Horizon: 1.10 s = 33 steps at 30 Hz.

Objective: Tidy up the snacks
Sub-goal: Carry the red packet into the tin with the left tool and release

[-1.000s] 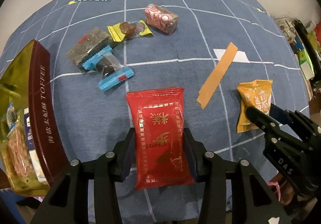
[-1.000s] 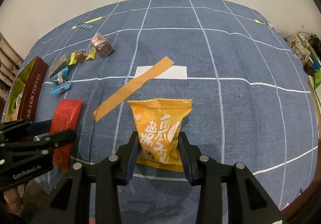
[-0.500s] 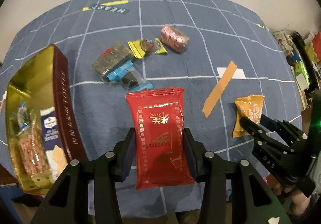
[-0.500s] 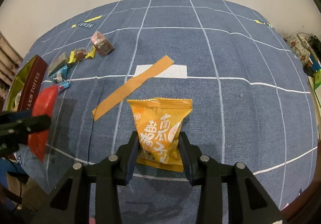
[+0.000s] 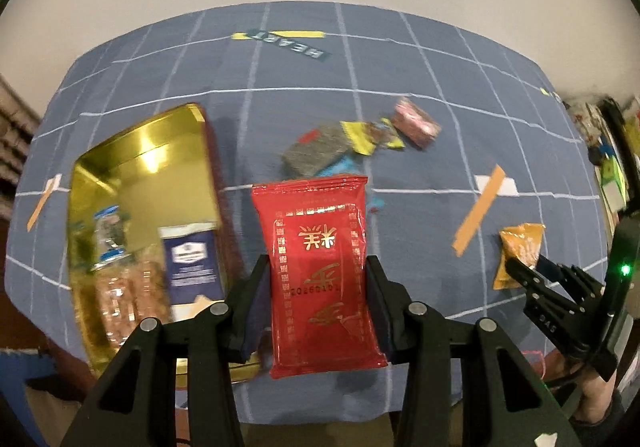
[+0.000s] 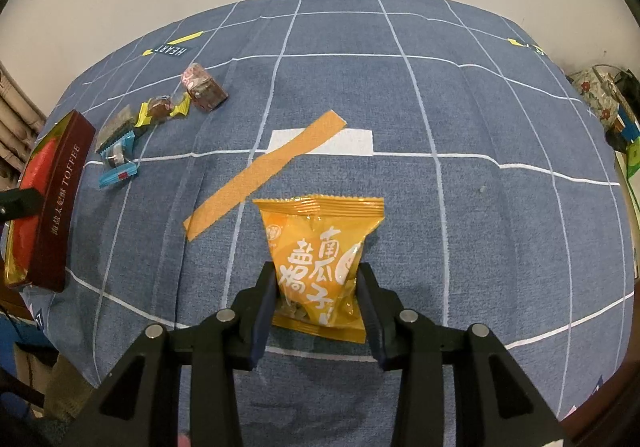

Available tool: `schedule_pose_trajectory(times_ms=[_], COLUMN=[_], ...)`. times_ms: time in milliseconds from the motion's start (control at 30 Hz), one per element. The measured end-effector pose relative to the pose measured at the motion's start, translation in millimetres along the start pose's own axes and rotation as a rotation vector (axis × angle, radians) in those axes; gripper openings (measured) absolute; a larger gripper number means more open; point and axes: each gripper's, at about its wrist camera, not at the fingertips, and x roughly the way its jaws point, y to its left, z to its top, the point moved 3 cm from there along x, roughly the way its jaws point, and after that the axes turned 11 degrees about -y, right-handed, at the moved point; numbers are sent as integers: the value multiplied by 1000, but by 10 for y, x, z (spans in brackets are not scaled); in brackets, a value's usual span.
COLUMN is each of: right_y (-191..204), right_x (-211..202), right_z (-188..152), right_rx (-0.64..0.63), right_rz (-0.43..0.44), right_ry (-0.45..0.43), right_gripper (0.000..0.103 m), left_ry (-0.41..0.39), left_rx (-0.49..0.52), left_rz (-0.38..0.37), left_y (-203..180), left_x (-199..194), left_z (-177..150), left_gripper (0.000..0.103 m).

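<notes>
Both grippers held a snack packet each, above and on the blue grid cloth.

The left gripper [image 5: 318,291] was partly closed, its pads clamping the sides of a red packet [image 5: 318,267] that stood up between them, lifted clear of the cloth [image 5: 400,135]. Ahead and to its left lay the open gold toffee tin [image 5: 140,151], already holding a few snacks; ahead to its right sat a blurred cluster of small wrapped sweets [image 5: 360,139]. The right gripper [image 6: 318,291] was likewise narrowed onto an orange packet [image 6: 318,247], which rested on the cloth. A strip of orange tape [image 6: 264,175] lay just ahead to its left.
</notes>
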Motion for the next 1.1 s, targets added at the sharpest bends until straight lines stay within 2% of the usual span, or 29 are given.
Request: schedule_pose_trajectory(times_ms=[300,700,933,1100], right_y=[-3,8,7,13], right_x=[-5,-1,2,1], right_z=[1,-2,-4,-5], right_rx=[-1,0,0,-4], right_rz=[0,-7,-9,-11], right_ry=[0,-1,-1,1], right_gripper=[41,41,41,41], left_ry=[-15,34,76,82], left_rx=[-72,-147,-130,-78], left_rz=[116,257,325,314], left_y=[644,1429,1712,1715], left_x=[-120,-59,52,107], left_z=[48,-200,-337,-386], left_gripper=[41,42,42,42])
